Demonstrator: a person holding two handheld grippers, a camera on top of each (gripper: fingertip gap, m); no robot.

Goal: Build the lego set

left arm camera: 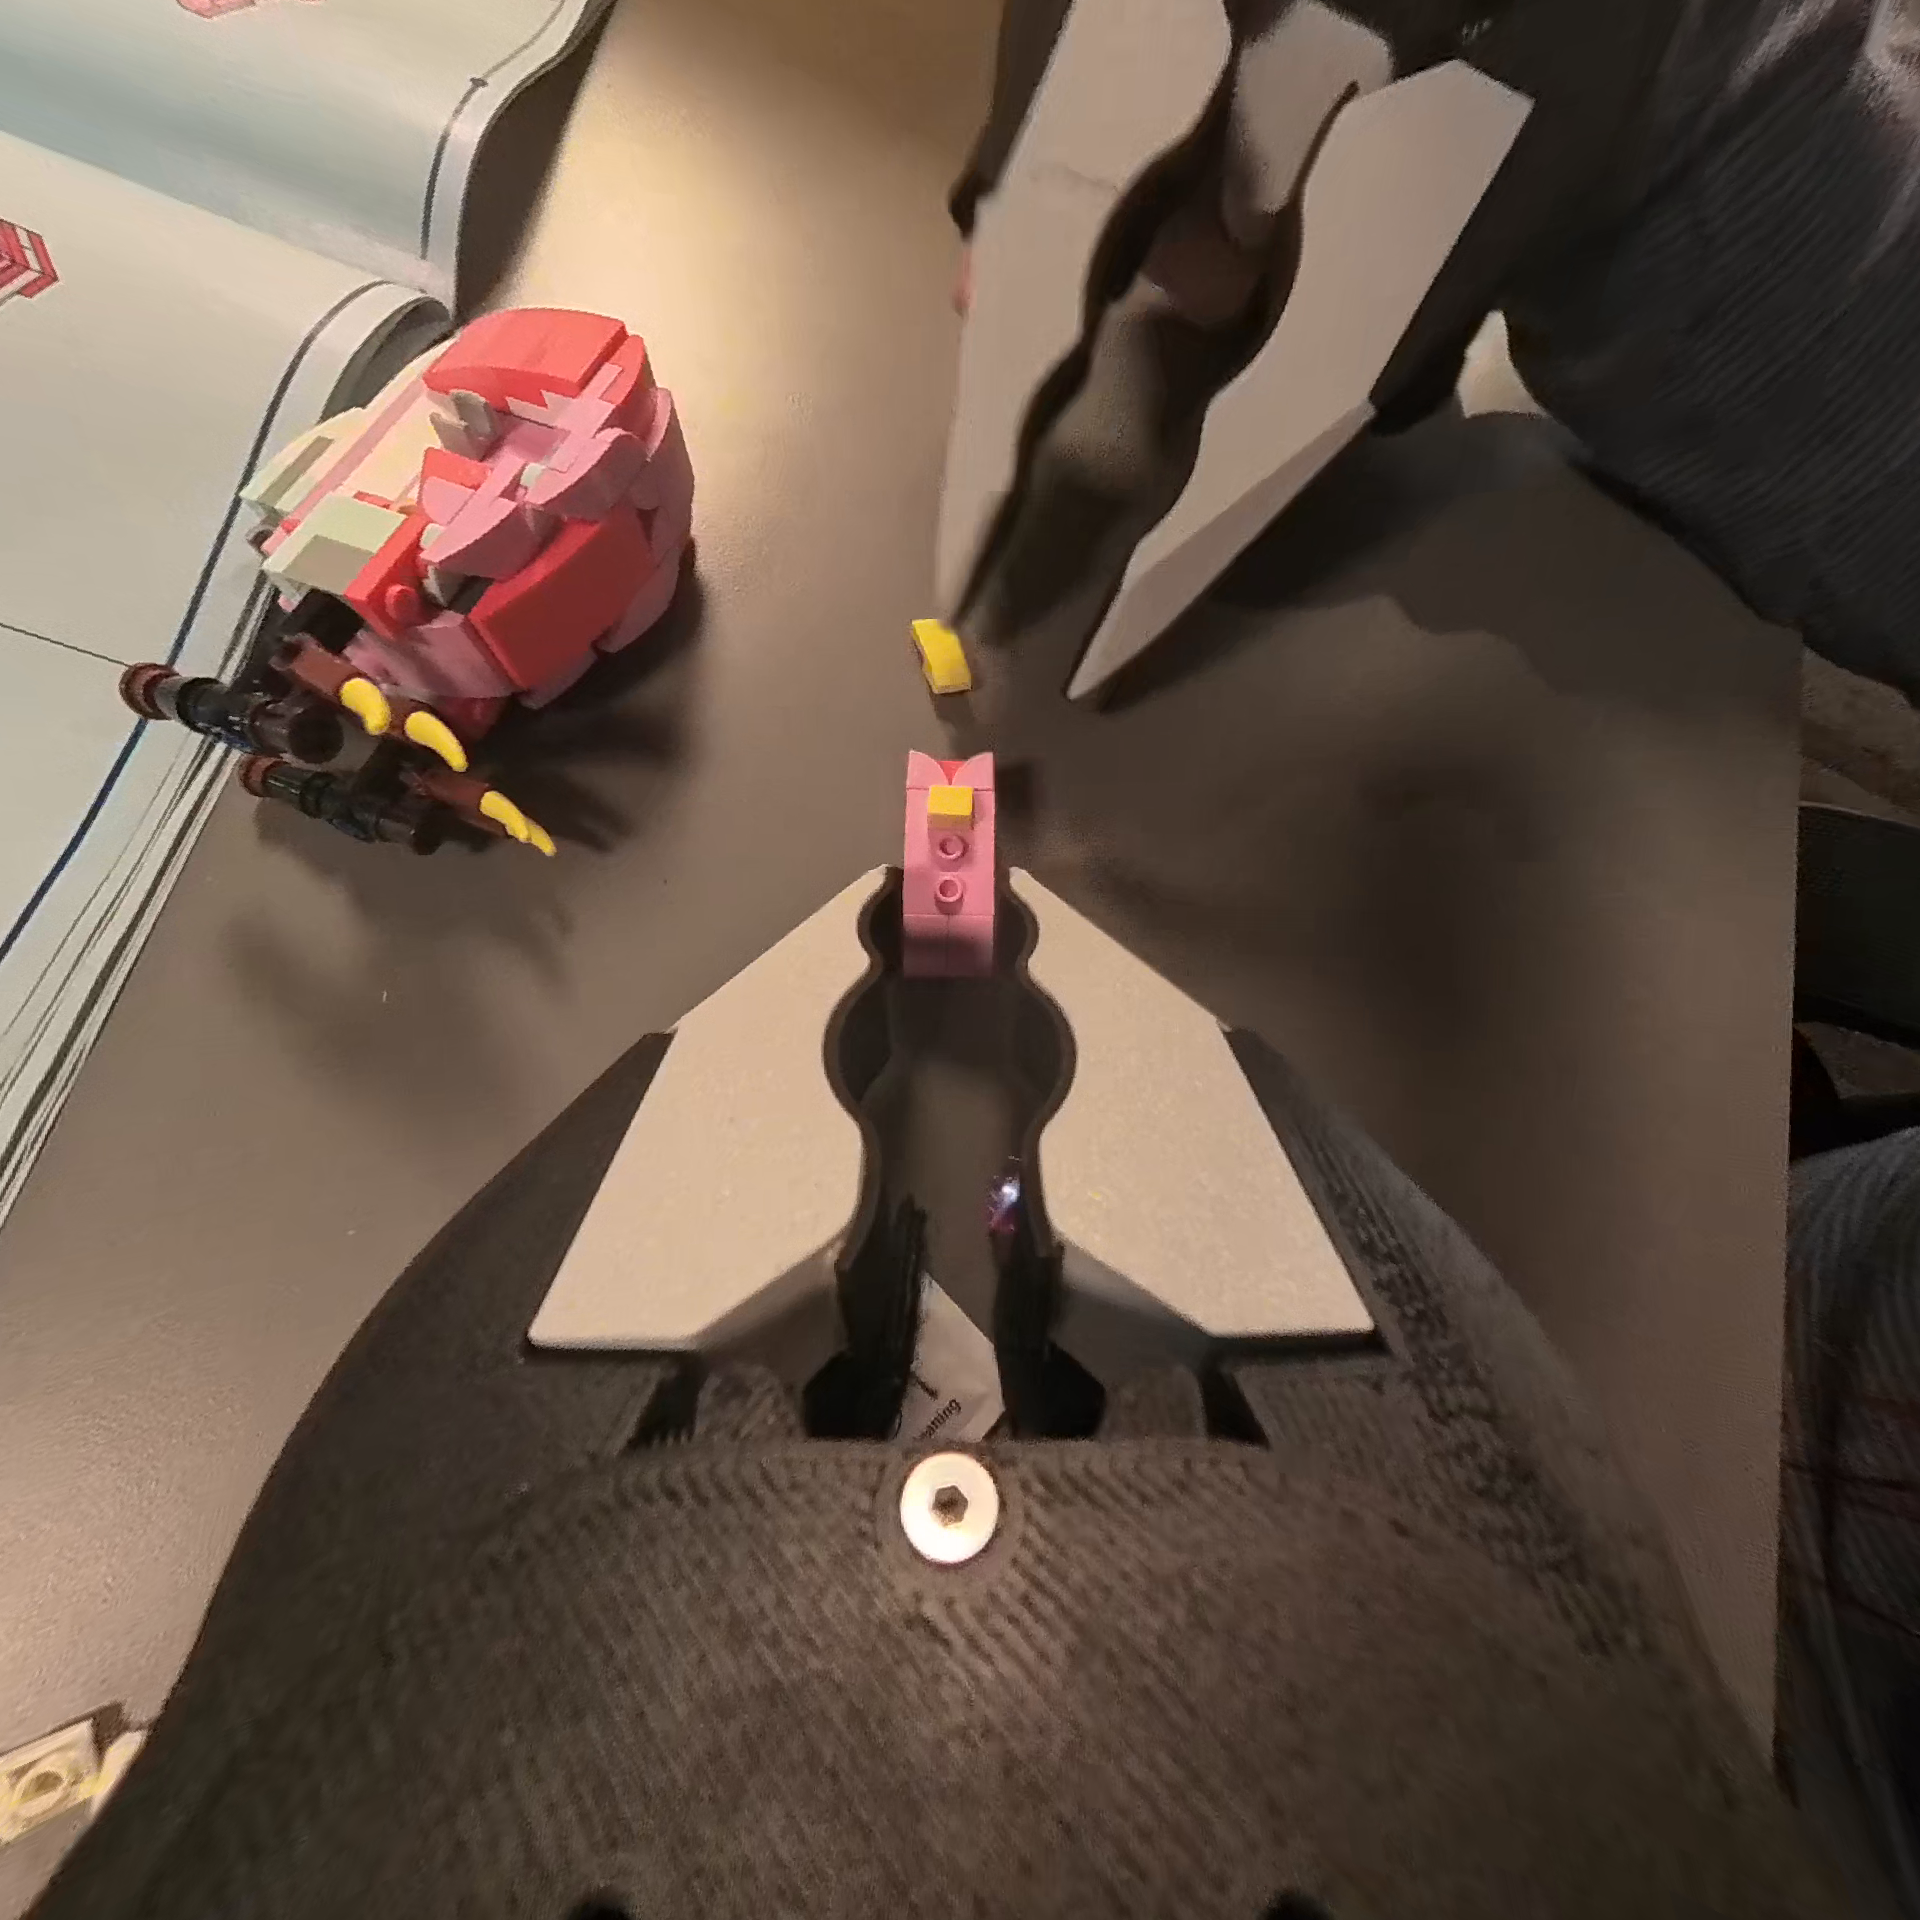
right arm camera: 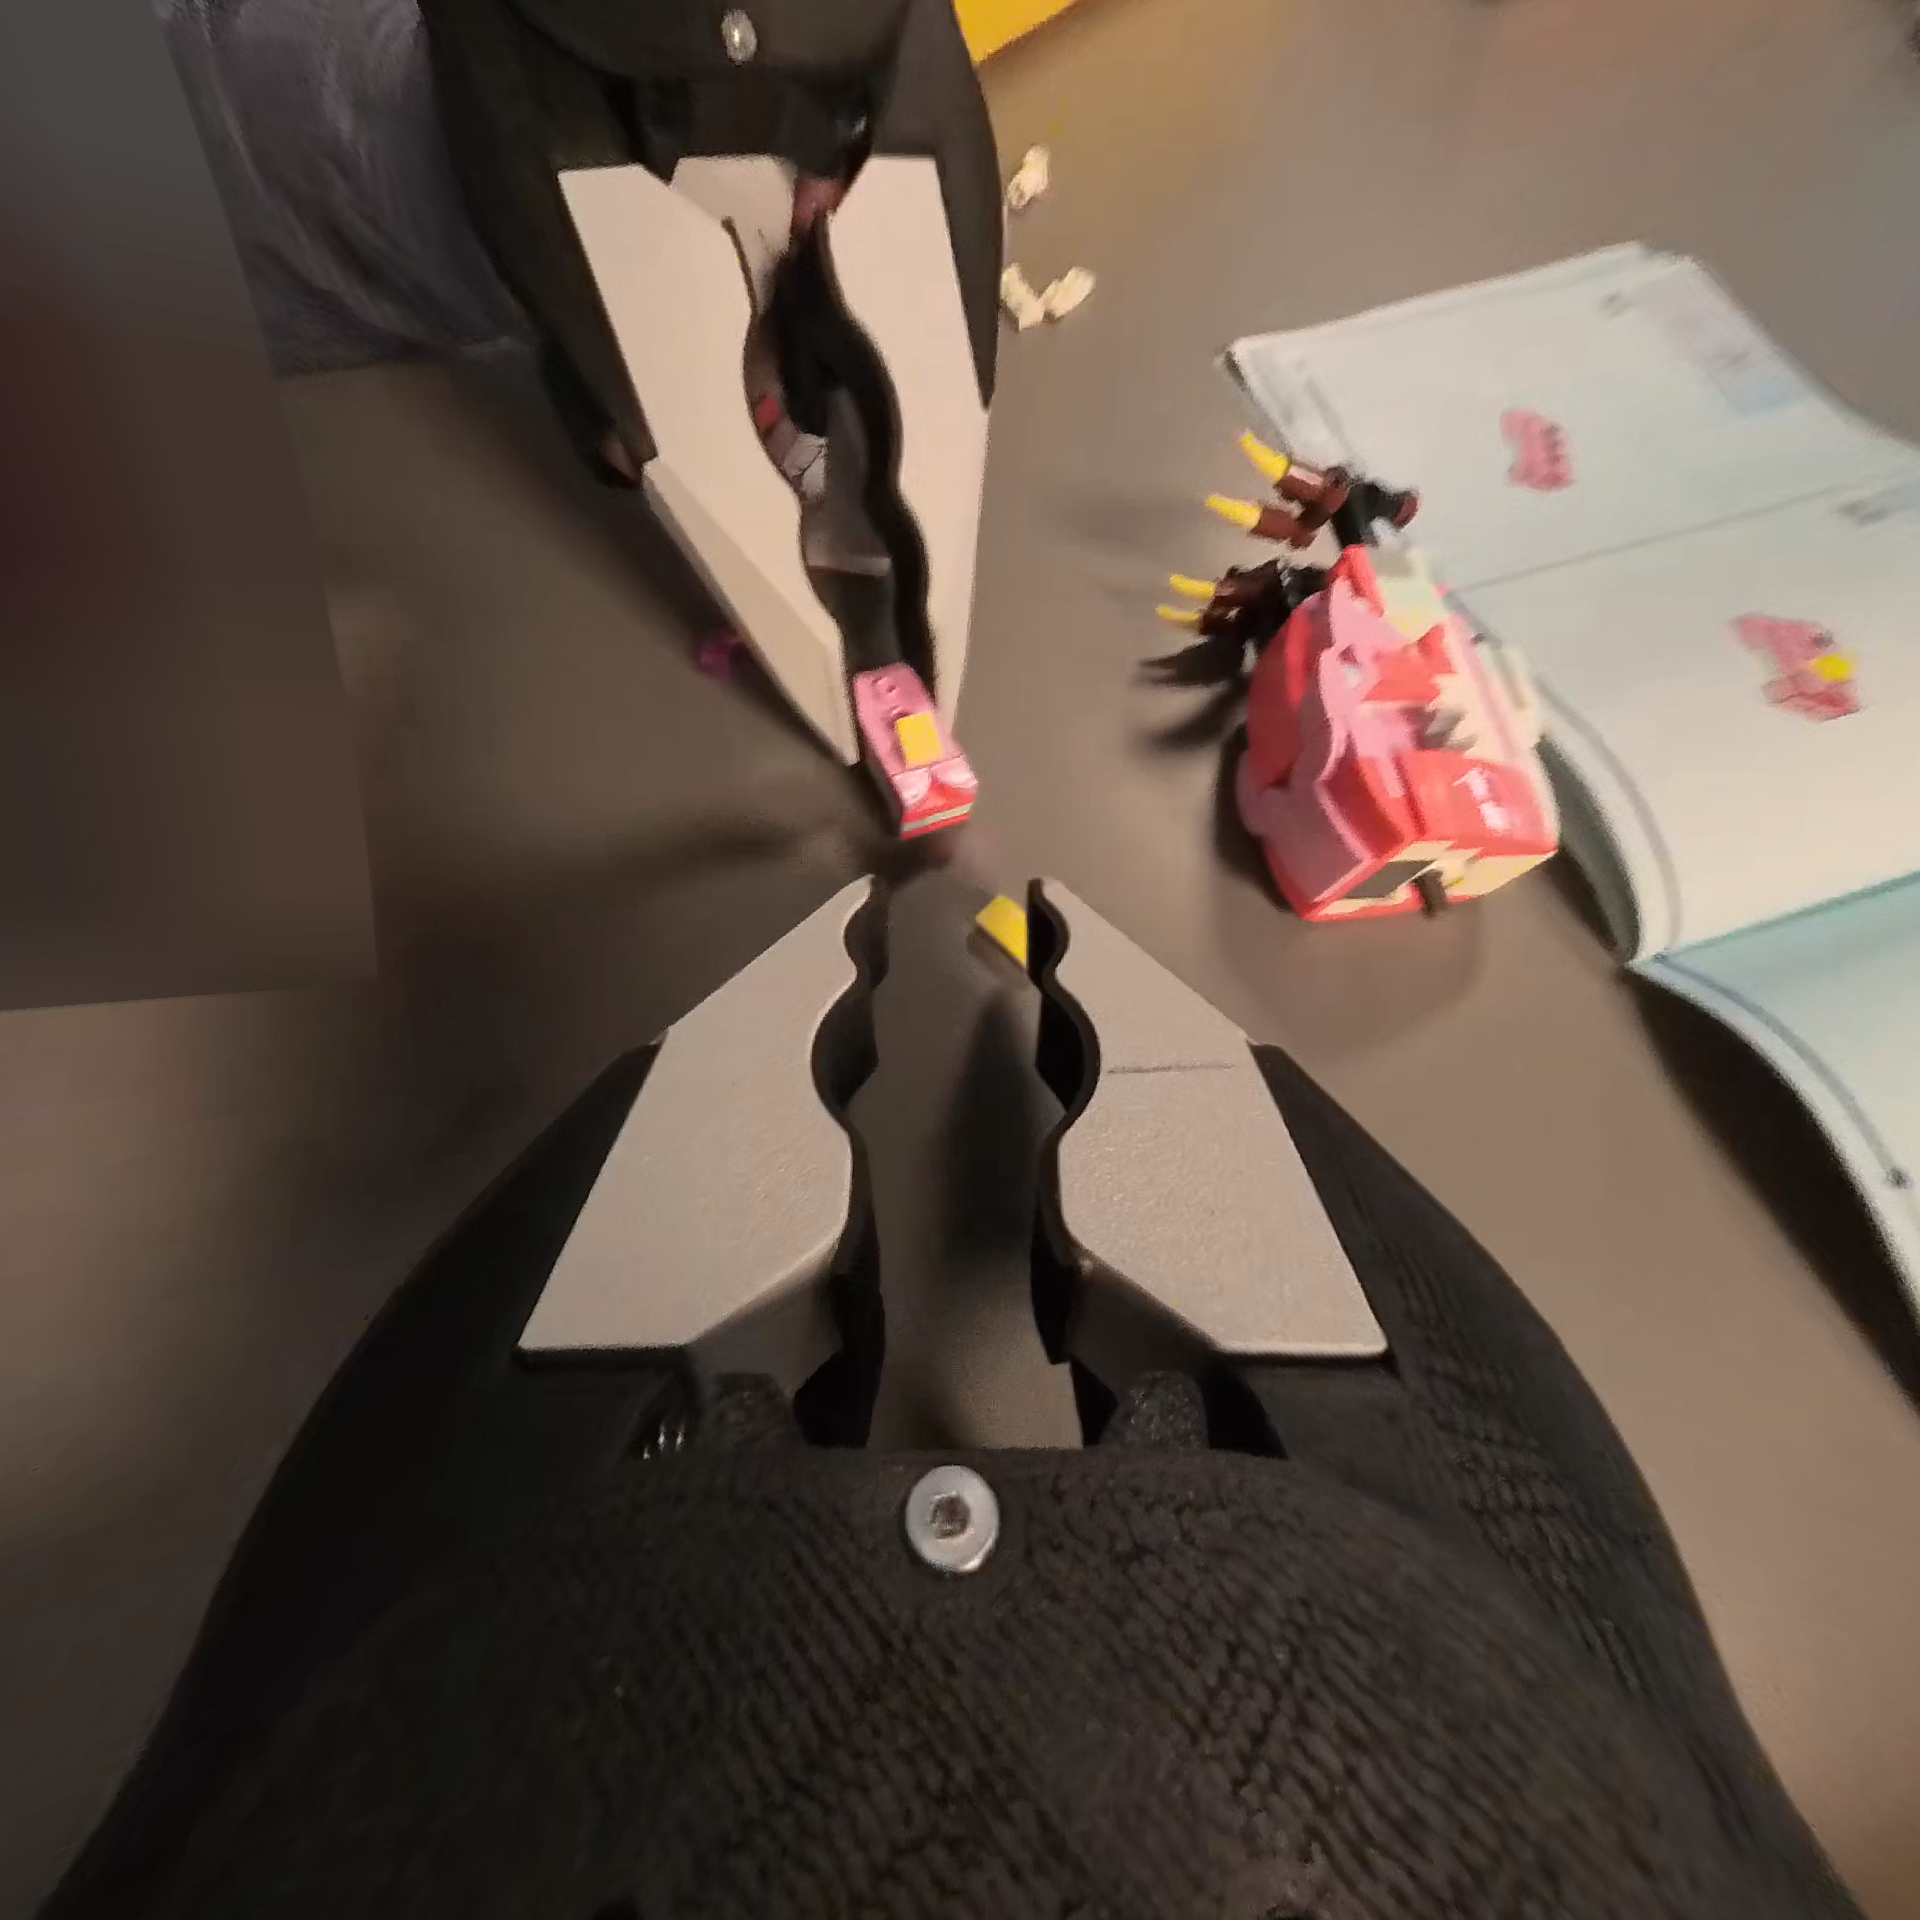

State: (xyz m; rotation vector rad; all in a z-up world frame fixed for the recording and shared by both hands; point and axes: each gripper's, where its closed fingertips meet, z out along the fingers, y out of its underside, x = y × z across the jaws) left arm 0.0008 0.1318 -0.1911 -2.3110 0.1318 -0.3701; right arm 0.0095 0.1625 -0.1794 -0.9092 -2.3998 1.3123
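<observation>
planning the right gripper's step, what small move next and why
Probably shift the open right gripper slightly right to centre and close on the small yellow plastic brick piece lying on the dark table by its right fingertip; nothing is gripped.

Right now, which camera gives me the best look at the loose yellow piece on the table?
The left wrist view: the loose yellow piece lies whole and fairly sharp on the table, beside the right hand-held gripper. In the right wrist view the piece is blurred and partly hidden behind one of that gripper's fingers.
</observation>
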